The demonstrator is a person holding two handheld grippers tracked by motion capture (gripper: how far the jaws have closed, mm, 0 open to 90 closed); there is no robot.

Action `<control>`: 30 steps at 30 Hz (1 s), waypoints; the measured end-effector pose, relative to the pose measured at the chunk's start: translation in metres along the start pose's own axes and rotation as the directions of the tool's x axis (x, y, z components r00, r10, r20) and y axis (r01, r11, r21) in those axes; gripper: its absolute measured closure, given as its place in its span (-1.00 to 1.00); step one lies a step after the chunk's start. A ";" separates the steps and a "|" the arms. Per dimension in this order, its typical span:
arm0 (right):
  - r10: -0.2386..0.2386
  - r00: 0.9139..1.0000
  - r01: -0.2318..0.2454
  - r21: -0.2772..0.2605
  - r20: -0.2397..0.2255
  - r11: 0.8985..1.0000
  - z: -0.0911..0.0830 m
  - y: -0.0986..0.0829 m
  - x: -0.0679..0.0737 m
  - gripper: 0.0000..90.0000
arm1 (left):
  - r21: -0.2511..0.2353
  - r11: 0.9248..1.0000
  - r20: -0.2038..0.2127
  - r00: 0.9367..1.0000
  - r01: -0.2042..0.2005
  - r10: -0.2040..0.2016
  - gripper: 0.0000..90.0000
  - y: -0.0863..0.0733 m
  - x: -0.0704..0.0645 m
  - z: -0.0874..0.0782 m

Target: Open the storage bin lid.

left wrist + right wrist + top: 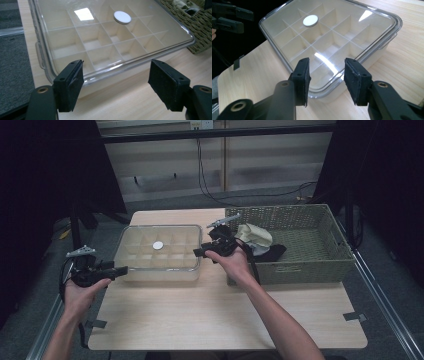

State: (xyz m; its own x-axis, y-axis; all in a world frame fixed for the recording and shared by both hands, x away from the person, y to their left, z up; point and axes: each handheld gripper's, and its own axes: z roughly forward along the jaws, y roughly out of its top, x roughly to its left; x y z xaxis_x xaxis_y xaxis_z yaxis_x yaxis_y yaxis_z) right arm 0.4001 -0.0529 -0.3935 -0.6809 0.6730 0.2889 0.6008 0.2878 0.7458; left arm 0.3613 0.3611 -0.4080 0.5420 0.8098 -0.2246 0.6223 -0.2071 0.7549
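Observation:
A clear plastic box [170,262] with a closed see-through lid stands at the table's middle left; its inside is split into several empty cream compartments. A white round disc [158,245] lies on the lid. My left gripper [121,269] is at the box's left front corner, open, nothing between its fingers. In the left gripper view the box [100,37] and disc [122,17] lie just ahead of the wide-open left gripper [115,67]. My right gripper [197,252] is open at the box's right edge; the right gripper view shows the right gripper [326,62] over the box corner [337,37], disc [310,20] beyond.
A green wicker basket [305,270] stands right of the box, holding a cream cloth [255,235] and a black cloth [272,252]. Bare wooden table [210,315] lies in front. Dark curtains and a cable are behind the table. The left gripper [227,15] shows far off.

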 end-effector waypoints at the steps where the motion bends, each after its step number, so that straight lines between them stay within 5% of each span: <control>1: 0.004 1.000 -0.004 0.001 0.002 1.000 0.002 0.002 -0.002 0.26 | -0.001 1.000 0.008 1.000 0.010 -0.010 -0.44 0.001 0.003 0.001; 17: 0.044 0.996 -0.050 0.083 0.074 0.995 0.028 0.033 -0.024 0.07 | 0.036 0.997 -0.022 0.998 0.066 -0.065 -0.44 0.026 0.039 0.015; 30: 0.093 0.984 -0.119 0.172 0.155 0.978 0.057 0.050 -0.049 -0.08 | 0.065 0.993 -0.031 0.995 0.097 -0.095 -0.62 0.036 0.061 0.034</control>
State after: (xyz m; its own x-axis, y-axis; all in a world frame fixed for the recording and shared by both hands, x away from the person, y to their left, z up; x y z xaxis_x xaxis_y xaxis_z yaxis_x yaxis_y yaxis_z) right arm 0.4875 -0.0320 -0.4044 -0.5493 0.7941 0.2602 0.7408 0.3186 0.5913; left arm 0.4361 0.3840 -0.4154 0.4625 0.8424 -0.2765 0.7077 -0.1629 0.6875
